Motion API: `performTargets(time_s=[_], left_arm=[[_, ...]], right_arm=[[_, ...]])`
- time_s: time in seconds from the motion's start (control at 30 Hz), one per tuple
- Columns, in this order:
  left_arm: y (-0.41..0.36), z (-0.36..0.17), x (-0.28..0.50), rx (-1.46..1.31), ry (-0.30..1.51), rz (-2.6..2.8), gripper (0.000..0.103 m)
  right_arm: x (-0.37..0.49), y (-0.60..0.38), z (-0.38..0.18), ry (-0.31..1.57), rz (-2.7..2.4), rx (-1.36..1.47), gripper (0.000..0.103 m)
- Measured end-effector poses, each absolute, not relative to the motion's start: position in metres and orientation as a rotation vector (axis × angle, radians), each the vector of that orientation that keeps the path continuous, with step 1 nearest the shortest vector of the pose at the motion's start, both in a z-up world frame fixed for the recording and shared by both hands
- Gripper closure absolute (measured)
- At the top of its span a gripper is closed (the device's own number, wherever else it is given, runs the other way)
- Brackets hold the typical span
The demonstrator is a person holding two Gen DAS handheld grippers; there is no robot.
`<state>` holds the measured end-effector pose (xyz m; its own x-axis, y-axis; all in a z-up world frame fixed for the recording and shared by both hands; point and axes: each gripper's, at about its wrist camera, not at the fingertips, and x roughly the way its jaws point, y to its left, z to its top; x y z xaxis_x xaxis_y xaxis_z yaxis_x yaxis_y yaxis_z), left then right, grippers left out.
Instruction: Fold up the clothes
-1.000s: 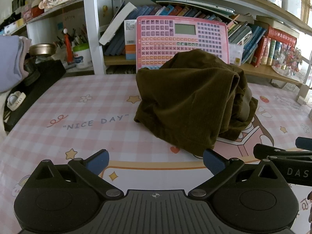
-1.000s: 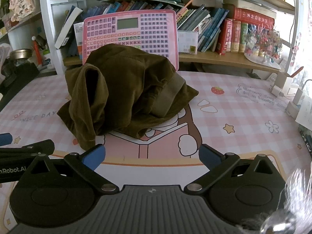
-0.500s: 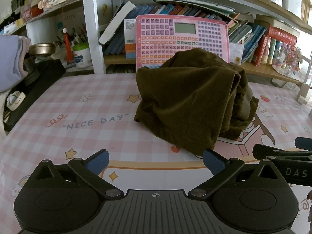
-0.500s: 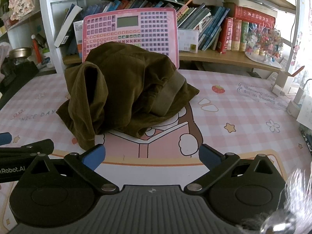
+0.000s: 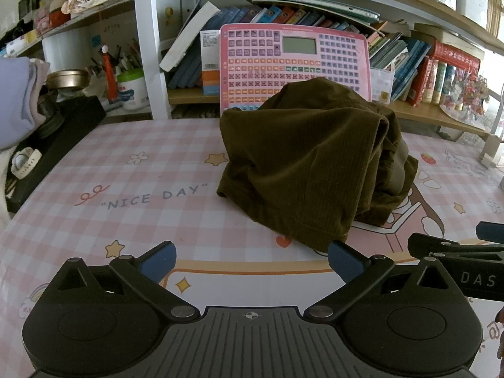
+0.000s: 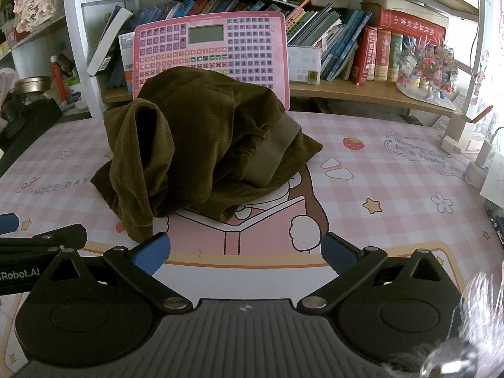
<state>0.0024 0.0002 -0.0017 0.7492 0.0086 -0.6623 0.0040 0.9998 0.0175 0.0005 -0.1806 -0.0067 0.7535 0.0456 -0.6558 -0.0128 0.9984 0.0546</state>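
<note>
A dark olive-brown corduroy garment (image 5: 308,163) lies crumpled in a heap on the pink checked table mat (image 5: 132,189); it also shows in the right wrist view (image 6: 201,145). My left gripper (image 5: 250,260) is open and empty, low over the mat just short of the heap's near hem. My right gripper (image 6: 245,249) is open and empty, close to the heap's near edge. Each gripper shows at the side of the other's view.
A pink keyboard toy (image 5: 293,63) leans on the bookshelf behind the heap. Books (image 6: 378,53) fill the shelf. A black box (image 5: 53,145) with a watch stands at the left edge. Chargers and a small box (image 6: 466,145) sit at the right edge.
</note>
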Motion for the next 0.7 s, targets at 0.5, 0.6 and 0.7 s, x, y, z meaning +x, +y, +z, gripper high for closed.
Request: performTargets(time_s=[0.5, 0.6, 0.7], left_arm=[[0.0001, -0.0016, 0.0014, 0.018, 0.722, 0.005, 0.000], [-0.0001, -0.0016, 0.0015, 0.018, 0.722, 0.005, 0.000], [0.0003, -0.0017, 0.0017, 0.018, 0.724, 0.005, 0.000]], right_arm=[[-0.0004, -0.1796, -0.0069, 0.716, 0.035, 0.048, 0.000], [0.0001, -0.1801, -0.0066, 0.717, 0.035, 0.049, 0.000], [-0.0013, -0.1801, -0.0068, 0.716, 0.035, 0.051, 0.000]])
